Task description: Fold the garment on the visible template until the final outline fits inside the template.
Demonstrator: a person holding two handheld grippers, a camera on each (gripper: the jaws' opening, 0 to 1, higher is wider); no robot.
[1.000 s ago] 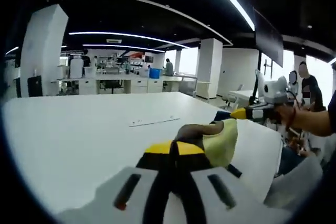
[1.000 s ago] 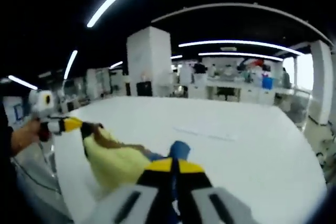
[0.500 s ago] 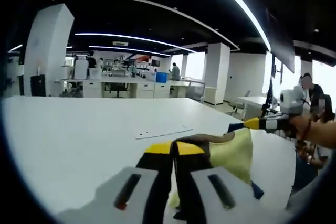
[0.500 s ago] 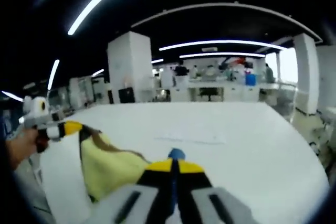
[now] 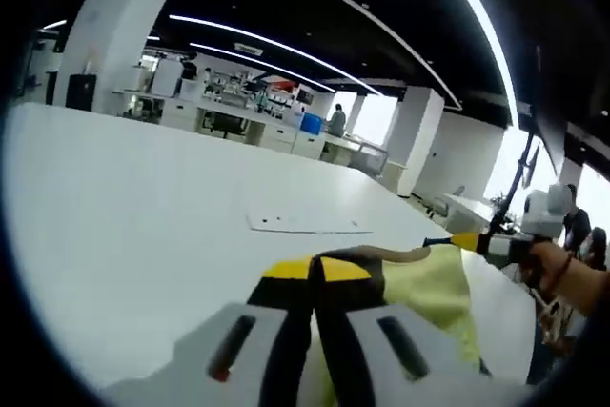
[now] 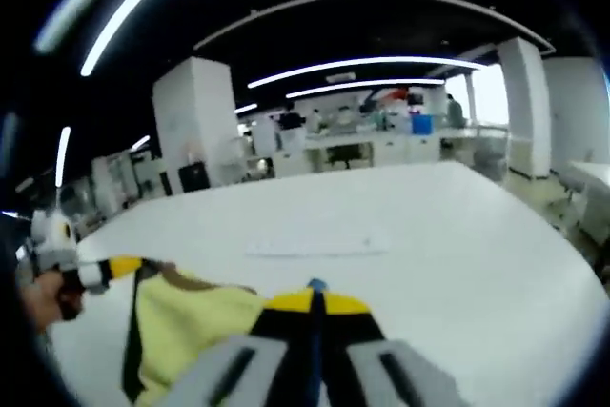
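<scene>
Left gripper view: the left gripper [image 5: 317, 269] is seen at bottom centre, its yellow-tipped jaws pressed together on the brown-trimmed edge of the yellow garment [image 5: 429, 297]. The garment is held up off the white table [image 5: 124, 226] — it hangs lower right of centre, stretched between the two grippers. The right gripper [image 5: 459, 241] comes in at the right edge, its yellow tip at the garment's far corner, held by a person's hand [image 5: 553, 269]. A thin white strip [image 5: 307, 224] lies flat on the table just above centre, well apart from the cloth.

Right gripper view: the right gripper [image 6: 313, 300] is seen at bottom centre, jaws closed together, with a bit of blue cloth [image 6: 315, 285] showing right at the tips. The yellow garment [image 6: 186, 326] is spread toward lower left, with a dark edge running down its left side. The left gripper [image 6: 122, 268] is seen at the left edge, clamped on the garment's upper corner, with a hand [image 6: 43, 297] behind it. The same white strip [image 6: 315, 247] is seen on the table [image 6: 457, 264] just above centre.

Background in both views: white columns, ceiling light strips, desks and distant people. No brand marks, labels or writing can be read — the far details are too small and blurred.
</scene>
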